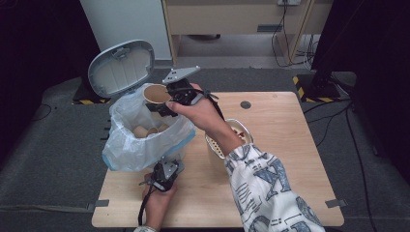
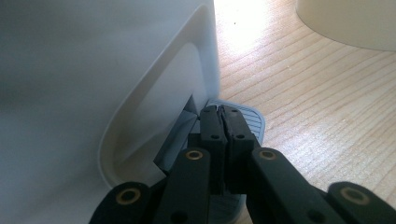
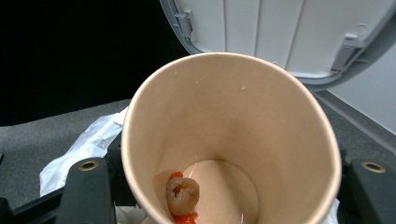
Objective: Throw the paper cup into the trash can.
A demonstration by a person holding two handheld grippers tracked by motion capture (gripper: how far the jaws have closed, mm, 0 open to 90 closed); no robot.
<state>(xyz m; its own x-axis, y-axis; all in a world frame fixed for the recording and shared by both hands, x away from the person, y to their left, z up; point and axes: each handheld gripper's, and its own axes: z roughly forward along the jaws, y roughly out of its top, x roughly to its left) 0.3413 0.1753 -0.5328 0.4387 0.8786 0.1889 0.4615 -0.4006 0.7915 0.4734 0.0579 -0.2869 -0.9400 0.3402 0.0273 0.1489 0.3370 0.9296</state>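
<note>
Paper cup (image 3: 231,140), brown, smooth-walled, is clamped betw. jaws of right gripper (image 1: 170,99), held tilted over bin liner (image 1: 140,140); food scrap (image 3: 182,196), glossy w/ red bit, is stuck near its bottom. Left gripper (image 2: 223,122), jaws pressed together, is set on ribbed grey pedal (image 2: 252,119) of white plastic bin (image 2: 107,93). Bin lid (image 1: 122,66) is raised. Wooden table (image 1: 285,125) carries a white bowl (image 1: 240,131).

I see the bin (image 1: 126,145) at the desk's (image 1: 280,125) left edge, its lid (image 1: 121,67) raised behind it. My right claw (image 1: 169,99) holds a cup (image 1: 157,93) above the bin. A bowl (image 1: 240,129) sits right of it, my left claw (image 1: 167,166) at the bin's near side on the pedal (image 2: 247,116).
</note>
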